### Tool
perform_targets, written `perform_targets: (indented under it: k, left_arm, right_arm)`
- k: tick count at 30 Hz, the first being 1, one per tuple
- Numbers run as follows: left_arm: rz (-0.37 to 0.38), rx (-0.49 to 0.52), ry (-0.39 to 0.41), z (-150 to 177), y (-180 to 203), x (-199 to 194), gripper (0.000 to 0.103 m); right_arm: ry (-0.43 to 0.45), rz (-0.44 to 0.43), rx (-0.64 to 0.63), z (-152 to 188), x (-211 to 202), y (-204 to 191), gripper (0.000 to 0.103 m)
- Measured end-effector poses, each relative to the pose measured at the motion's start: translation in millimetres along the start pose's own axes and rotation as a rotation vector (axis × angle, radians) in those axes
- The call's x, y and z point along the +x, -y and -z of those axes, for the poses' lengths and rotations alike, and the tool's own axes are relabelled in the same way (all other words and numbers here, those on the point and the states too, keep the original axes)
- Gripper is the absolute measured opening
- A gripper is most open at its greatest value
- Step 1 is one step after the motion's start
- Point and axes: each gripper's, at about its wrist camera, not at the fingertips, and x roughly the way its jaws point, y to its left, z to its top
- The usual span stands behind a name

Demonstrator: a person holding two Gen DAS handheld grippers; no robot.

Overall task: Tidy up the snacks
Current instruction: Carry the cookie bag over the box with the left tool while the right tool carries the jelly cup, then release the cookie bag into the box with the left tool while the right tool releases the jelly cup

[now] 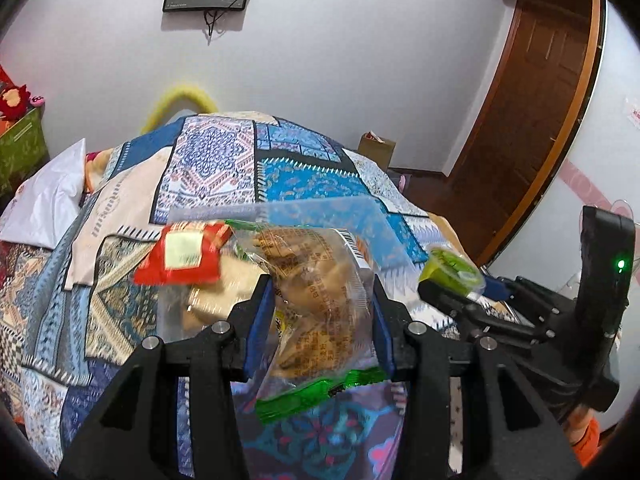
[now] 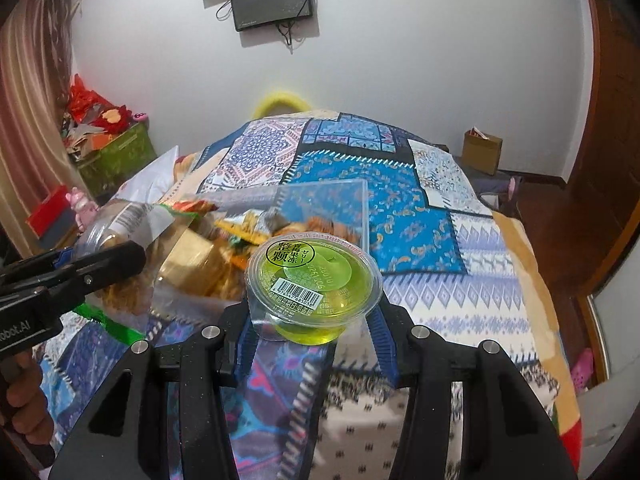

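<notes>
Both tools are reaching forward above a bed covered by a patchwork quilt. The left tool is pinching a clear biscuit packet with green sealed ends between its blue-padded fingers, holding it lifted just in front of a clear plastic box of mixed snacks that is sitting near the middle of the bed. A red snack packet is lying at the box's left side. The right tool is gripping a green jelly cup by its lower body, label upward, holding it level beside the box's right edge. The person's hand is showing behind the left tool's handle.
</notes>
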Motion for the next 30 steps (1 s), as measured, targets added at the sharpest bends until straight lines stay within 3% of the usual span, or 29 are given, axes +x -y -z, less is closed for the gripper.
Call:
perform_targets:
  k: [10,20,23,24,30]
  left_arm:
    - [-0.010,0.003,-0.032,-23.5,-4.4,48.4,0.044]
    - [-0.016,0.019,-0.093,-20.7,-1.7,87.4,0.045]
    - [-0.021,0.032,-0.096,-20.1,1.7,86.5,0.055]
    - [-0.018,0.033,-0.090,-20.3,2.7,83.8,0.056]
    - [-0.013,0.034,-0.051,-23.1,5.1,58.5,0.057]
  right_arm:
    - [-0.049,-0.025,-0.024,-7.7,38.4,-1.6,0.046]
    - [-0.102,-0.038,-0.051,-5.6,58.3,-4.2,0.046]
    - [-0.108,-0.035,-0.057,-5.5,57.2,-5.1,0.046]
    - [-0.112,-0.043,-0.054,-5.9,56.6,-4.8,0.051]
    - [-0.079,-0.050,-0.028,-8.6,43.5,-0.7,0.056]
